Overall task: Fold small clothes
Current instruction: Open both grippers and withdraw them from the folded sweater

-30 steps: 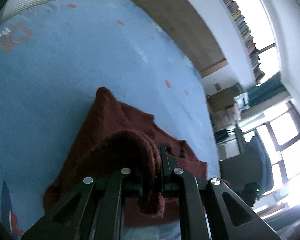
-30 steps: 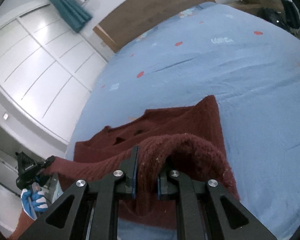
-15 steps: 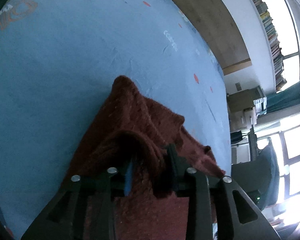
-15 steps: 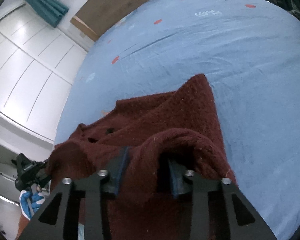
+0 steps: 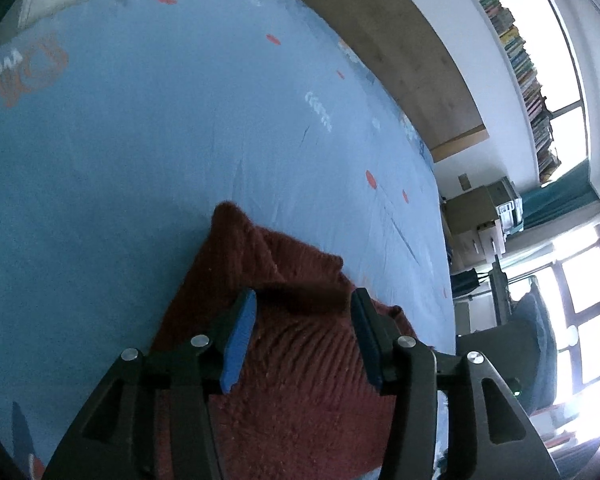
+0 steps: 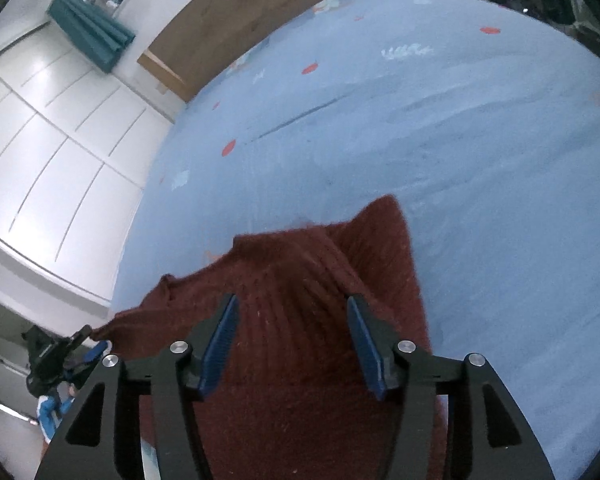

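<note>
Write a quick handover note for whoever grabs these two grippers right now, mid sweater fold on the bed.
Left gripper: jaws opening, nothing pinched, sweater below.
Right gripper: jaws opening, nothing pinched.
Maroon knit sweater lies on the blue bedsheet, near half laid over the far half.
Done: this fold is laid down and let go.
Left: lift both grippers clear, check the edges, fold again if it should be smaller.

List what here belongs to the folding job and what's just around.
Job: sweater, left gripper and right gripper, jaws opening off the knit, bed sheet.
Around: books, curtain, wardrobe, boxes.
</note>
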Demonstrator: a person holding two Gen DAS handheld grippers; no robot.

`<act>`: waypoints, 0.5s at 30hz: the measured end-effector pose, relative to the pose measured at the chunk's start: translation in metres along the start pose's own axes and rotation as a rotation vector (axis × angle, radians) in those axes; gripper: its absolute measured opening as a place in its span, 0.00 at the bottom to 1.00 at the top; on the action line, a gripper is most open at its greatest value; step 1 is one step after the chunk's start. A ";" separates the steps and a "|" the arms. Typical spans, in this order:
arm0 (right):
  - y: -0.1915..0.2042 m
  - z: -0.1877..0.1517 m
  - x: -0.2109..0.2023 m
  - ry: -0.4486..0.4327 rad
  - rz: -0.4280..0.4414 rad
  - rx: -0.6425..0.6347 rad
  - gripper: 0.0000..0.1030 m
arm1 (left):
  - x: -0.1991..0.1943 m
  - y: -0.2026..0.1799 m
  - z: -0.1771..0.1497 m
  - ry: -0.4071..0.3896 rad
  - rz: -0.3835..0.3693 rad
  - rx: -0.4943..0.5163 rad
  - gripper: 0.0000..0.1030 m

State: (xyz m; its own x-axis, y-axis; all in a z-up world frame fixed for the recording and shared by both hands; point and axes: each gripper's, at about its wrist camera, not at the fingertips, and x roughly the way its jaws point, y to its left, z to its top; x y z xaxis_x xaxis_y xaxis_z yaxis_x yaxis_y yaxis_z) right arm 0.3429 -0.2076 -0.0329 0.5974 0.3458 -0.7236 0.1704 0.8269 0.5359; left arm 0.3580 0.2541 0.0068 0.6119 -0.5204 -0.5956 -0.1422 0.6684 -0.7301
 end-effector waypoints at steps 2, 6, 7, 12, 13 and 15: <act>0.005 0.002 -0.008 -0.021 -0.021 -0.033 0.56 | -0.001 -0.009 -0.002 -0.009 0.023 0.038 0.42; 0.023 0.001 -0.014 -0.033 -0.070 -0.151 0.57 | 0.007 -0.032 -0.016 -0.008 0.097 0.162 0.42; 0.030 0.000 -0.011 -0.028 -0.078 -0.188 0.57 | 0.011 -0.037 -0.021 -0.004 0.110 0.190 0.42; 0.059 -0.014 0.011 0.012 -0.139 -0.361 0.57 | 0.042 -0.059 -0.050 0.020 0.180 0.323 0.42; 0.064 -0.018 0.017 0.020 -0.153 -0.394 0.57 | 0.050 -0.063 -0.055 0.024 0.197 0.346 0.42; 0.069 -0.024 0.028 0.032 -0.164 -0.435 0.57 | 0.064 -0.067 -0.065 0.027 0.234 0.395 0.42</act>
State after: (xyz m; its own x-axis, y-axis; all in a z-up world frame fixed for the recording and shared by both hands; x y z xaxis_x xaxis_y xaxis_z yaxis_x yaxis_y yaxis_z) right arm 0.3520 -0.1302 -0.0268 0.5641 0.2028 -0.8004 -0.0882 0.9786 0.1858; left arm 0.3559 0.1412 -0.0045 0.5775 -0.3417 -0.7414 0.0368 0.9181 -0.3945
